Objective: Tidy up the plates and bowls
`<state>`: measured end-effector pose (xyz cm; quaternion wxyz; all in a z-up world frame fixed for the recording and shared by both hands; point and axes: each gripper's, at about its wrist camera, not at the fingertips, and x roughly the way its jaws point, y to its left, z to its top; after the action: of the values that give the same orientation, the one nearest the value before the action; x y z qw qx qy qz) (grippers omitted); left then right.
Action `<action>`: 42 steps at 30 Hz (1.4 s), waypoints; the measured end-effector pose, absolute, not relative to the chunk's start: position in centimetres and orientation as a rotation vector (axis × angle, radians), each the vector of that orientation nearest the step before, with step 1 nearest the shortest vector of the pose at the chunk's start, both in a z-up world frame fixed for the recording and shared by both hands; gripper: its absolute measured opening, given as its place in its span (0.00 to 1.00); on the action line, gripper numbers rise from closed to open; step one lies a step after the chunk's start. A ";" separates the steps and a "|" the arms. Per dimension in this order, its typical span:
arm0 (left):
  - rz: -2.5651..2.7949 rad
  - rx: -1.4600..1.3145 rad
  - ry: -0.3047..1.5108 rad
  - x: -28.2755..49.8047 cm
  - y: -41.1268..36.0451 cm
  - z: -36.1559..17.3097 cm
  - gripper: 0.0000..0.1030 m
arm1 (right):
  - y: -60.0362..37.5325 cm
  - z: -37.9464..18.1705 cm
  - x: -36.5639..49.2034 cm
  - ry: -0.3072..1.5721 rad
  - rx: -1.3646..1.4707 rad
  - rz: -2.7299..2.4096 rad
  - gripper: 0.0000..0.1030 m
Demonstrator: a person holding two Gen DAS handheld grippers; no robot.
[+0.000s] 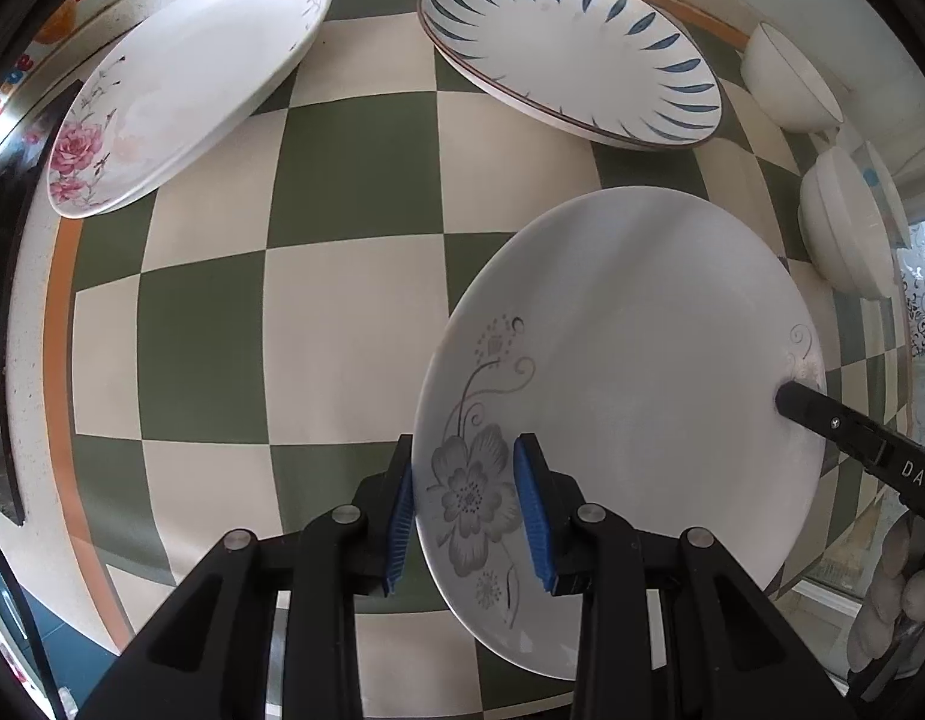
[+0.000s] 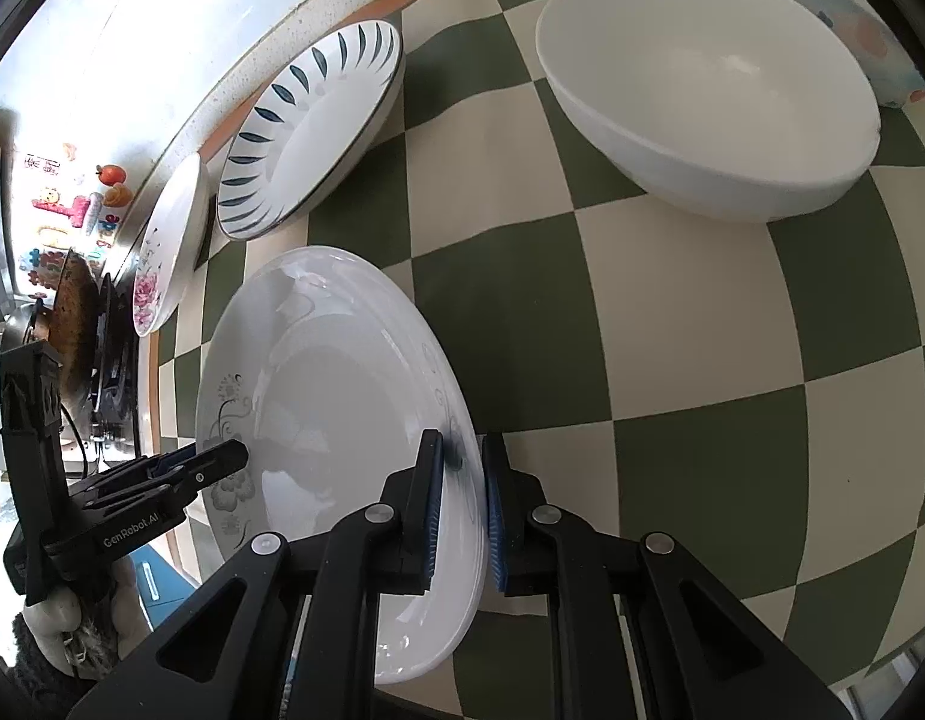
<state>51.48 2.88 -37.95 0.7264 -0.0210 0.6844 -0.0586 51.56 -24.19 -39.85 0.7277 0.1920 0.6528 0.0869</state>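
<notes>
A white plate with a grey flower print (image 1: 630,348) is gripped at two opposite spots on its rim. My left gripper (image 1: 465,443) is shut on the rim at the flower, one blue pad on each face. At the far right rim is my right gripper (image 1: 787,399). In the right wrist view the same plate (image 2: 342,396) sits between the right gripper's (image 2: 462,439) shut fingers, and the left gripper (image 2: 234,456) clamps the left rim. A rose-print plate (image 1: 180,90), a blue-leaf plate (image 1: 570,54) and white bowls (image 1: 786,78) (image 1: 846,228) rest on the table.
A green and cream checked cloth (image 1: 282,330) covers the table. A large white bowl (image 2: 702,96) stands to the back right, with a dotted cup (image 2: 852,18) behind it. A stove with a dark pan (image 2: 72,312) lies beyond the table's left edge.
</notes>
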 end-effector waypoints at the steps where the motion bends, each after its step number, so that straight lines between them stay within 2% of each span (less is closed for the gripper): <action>1: -0.125 -0.050 1.508 51.3 3.0 -38.1 0.28 | -24.2 -39.9 51.6 1.443 0.421 0.197 0.15; 13: -0.019 -0.062 1.496 51.0 1.6 -38.1 0.28 | -23.6 -41.0 52.4 1.519 0.429 0.262 0.15; 16: 0.033 -0.143 1.438 50.6 2.9 -35.0 0.29 | -24.1 -40.1 52.6 1.580 0.444 0.237 0.15; 19: 0.058 -0.203 1.369 50.5 4.1 -31.4 0.29 | -24.7 -37.4 52.5 1.552 0.432 0.220 0.15; 21: 0.074 -0.244 1.318 51.0 5.2 -28.9 0.31 | -24.4 -34.9 52.7 1.514 0.433 0.235 0.15; 22: 0.076 -0.263 1.306 51.4 5.9 -28.2 0.36 | -23.9 -33.5 53.0 1.496 0.432 0.256 0.16; 25: 0.088 -0.340 1.275 53.5 9.0 -26.6 0.41 | -21.3 -30.3 55.3 1.453 0.430 0.333 0.33; 27: 0.115 -0.381 1.271 55.1 11.8 -26.9 0.42 | -18.7 -29.1 57.8 1.433 0.438 0.415 0.45; 28: 0.126 -0.399 1.268 55.8 13.0 -27.2 0.42 | -17.2 -28.8 59.3 1.431 0.439 0.445 0.46; 34: 0.229 -0.587 1.311 59.5 23.5 -31.9 0.42 | -6.5 -30.8 68.8 1.423 0.356 0.523 0.47; 42: 0.250 -0.677 1.388 62.1 29.1 -38.2 0.42 | 2.4 -38.0 77.9 1.517 0.202 0.482 0.47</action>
<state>62.07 29.14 -38.25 0.7093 -0.3050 0.6254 0.1127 77.92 2.44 -37.97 0.6951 0.0905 0.6797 0.2160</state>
